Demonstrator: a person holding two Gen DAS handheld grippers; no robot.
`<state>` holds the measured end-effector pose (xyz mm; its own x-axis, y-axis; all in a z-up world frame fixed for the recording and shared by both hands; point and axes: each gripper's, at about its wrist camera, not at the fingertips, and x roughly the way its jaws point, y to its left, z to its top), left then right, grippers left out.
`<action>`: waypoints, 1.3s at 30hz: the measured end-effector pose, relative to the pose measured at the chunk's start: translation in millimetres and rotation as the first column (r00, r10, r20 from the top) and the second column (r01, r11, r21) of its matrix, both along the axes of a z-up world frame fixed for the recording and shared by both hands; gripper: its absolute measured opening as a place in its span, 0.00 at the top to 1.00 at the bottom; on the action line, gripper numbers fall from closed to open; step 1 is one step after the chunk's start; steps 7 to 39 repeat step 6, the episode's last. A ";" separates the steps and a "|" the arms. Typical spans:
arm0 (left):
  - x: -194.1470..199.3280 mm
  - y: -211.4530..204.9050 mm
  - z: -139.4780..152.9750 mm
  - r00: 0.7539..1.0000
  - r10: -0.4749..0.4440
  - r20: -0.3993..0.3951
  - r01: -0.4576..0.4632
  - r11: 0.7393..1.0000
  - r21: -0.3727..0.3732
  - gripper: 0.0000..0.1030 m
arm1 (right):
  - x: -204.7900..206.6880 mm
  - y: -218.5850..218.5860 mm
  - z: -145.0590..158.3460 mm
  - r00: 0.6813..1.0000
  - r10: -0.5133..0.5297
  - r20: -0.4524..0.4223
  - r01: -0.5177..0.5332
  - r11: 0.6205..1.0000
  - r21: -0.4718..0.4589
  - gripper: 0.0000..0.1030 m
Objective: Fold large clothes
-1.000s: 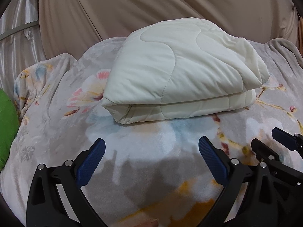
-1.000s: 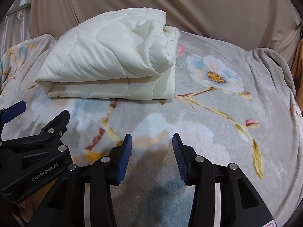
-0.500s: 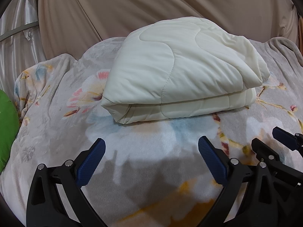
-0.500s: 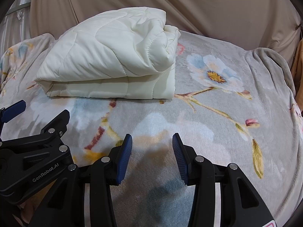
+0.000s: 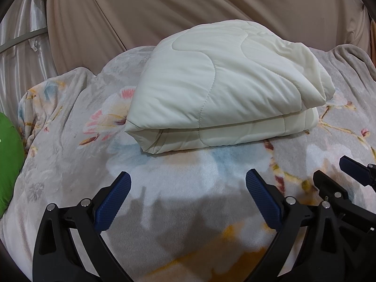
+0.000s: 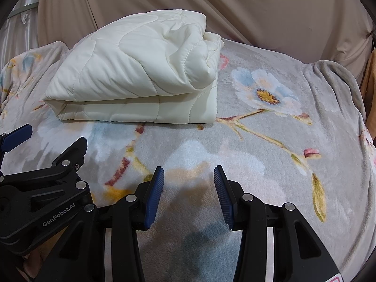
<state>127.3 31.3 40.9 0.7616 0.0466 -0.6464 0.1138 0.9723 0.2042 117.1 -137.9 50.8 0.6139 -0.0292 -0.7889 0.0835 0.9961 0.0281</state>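
Note:
A cream quilted garment (image 5: 221, 87) lies folded in a thick bundle on the floral blanket; it also shows in the right wrist view (image 6: 138, 75). My left gripper (image 5: 188, 181) is wide open and empty, held in front of the bundle, apart from it. My right gripper (image 6: 188, 176) is open and empty, in front of and to the right of the bundle. Each gripper shows at the edge of the other's view: the right one (image 5: 347, 178) and the left one (image 6: 42, 141).
A grey floral blanket (image 6: 270, 122) covers the surface. A beige curtain (image 5: 188, 7) hangs behind it. A green object (image 5: 9, 159) sits at the far left edge. An orange cloth (image 6: 370, 94) is at the far right.

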 end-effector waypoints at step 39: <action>-1.7 0.4 1.5 1.000 -0.012 0.003 0.011 1.000 0.006 0.11 | 0.0 1.0 1.5 1.000 -0.002 0.004 0.002 1.000 -0.009 0.57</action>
